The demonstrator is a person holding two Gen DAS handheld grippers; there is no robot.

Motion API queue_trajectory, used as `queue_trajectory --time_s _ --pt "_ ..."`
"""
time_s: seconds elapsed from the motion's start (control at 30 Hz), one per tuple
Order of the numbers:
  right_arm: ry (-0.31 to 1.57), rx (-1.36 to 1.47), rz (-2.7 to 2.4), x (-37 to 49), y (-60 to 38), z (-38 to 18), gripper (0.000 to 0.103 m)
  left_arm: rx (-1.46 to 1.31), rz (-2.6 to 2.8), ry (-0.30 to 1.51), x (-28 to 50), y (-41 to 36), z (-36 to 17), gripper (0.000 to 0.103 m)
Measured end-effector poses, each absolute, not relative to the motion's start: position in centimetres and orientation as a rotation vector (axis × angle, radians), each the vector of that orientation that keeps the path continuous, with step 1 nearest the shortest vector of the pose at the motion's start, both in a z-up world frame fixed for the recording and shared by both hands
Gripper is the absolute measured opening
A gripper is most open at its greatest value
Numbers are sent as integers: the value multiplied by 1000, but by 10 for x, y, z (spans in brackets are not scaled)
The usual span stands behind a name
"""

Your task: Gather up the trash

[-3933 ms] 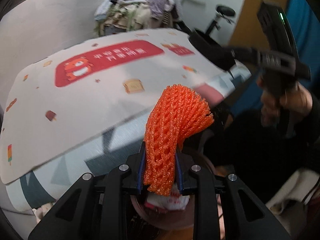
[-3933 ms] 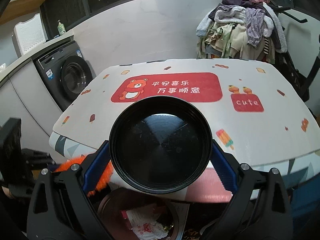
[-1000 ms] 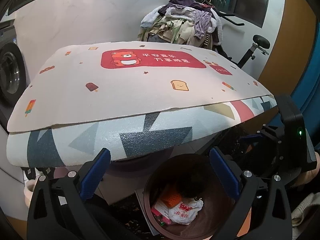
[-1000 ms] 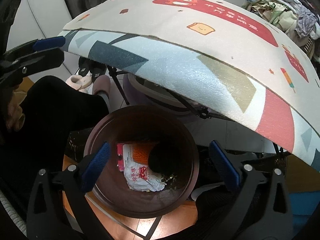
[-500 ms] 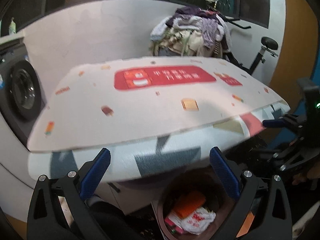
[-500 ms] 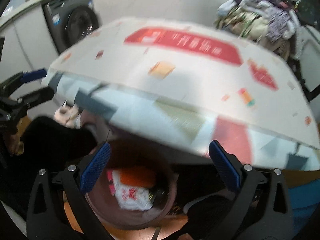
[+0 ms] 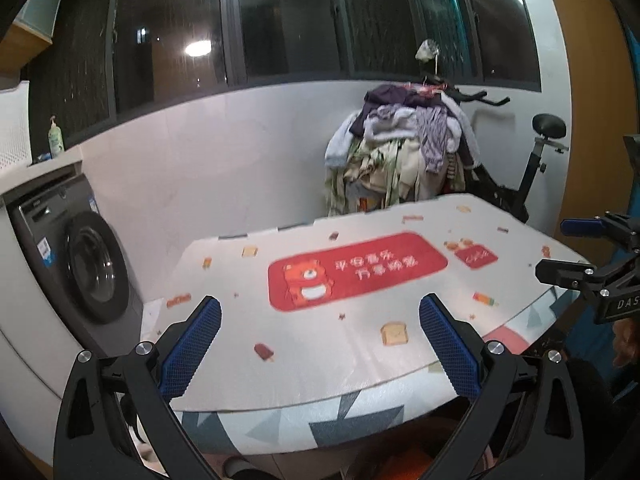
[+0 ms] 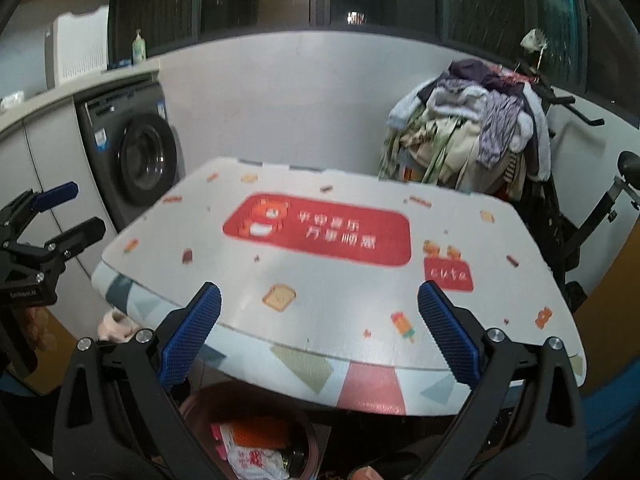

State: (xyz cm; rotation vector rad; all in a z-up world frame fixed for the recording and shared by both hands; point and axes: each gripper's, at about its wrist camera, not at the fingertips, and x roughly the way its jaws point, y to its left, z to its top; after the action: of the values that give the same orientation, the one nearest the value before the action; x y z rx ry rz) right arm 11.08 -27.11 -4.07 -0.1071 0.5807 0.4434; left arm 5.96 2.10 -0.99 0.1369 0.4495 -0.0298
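**Trash binned, both grippers raised**

Both grippers have lifted from bin level to face across the table. Orange netting and a white wrapper lie in the brown bin under the table's near edge. Left gripper and right gripper gape wide, holding nothing. No litter shows on the tabletop; any trash outside both views could be missed.

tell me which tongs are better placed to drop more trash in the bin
Right, marginally. From the right tongs the trash bin shows below the table edge, with the white wrapper inside. From the left tongs the bin barely shows. Both are open and empty, and no trash shows on the table.
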Motion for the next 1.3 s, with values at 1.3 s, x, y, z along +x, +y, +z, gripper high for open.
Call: queue_trajectory --time_s 1.3 --pt "545 -87 439 112 -275 -6 97 95 -2 478 56 21 29 97"
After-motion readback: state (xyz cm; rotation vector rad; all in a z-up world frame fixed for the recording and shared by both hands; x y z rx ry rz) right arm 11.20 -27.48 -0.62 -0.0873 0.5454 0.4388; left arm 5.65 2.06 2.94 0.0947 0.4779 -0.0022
